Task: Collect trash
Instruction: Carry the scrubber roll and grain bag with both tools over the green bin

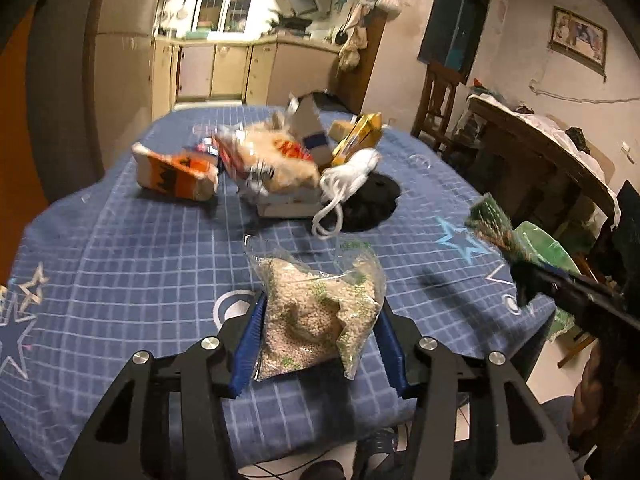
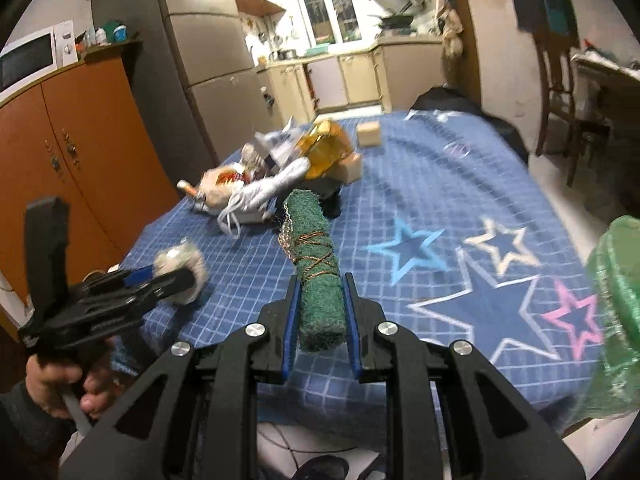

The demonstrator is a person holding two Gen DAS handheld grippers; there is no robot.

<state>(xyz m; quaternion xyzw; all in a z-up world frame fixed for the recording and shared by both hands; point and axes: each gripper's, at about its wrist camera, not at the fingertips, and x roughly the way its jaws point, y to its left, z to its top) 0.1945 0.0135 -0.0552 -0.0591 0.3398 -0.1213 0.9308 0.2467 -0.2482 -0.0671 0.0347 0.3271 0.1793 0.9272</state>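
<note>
Left wrist view: my left tongs (image 1: 318,340) are clenched on a clear bag of pellets (image 1: 320,312), which sits squarely between the blue pads, its long axis running straight out along the fingers. The bag is lifted over the near edge of the counter (image 1: 120,248). Off to the right I see my right tongs with the green roll (image 1: 494,226) poking up and left. Behind it, a green bin bag (image 1: 540,248) sits past the counter's right edge, closer to the right hand than to me. The rest of the trash pile (image 1: 276,164) lies dead ahead, mid-counter.

Right wrist view: right tongs (image 2: 322,312) grip the green roll (image 2: 318,264), tied with brown cord, its axis in line with the fingers. The bin bag (image 2: 616,320) lies to the right, near. Likely next move is a swing rightward. Left tongs (image 2: 160,280) are well off to the left, so the right goes first
</note>
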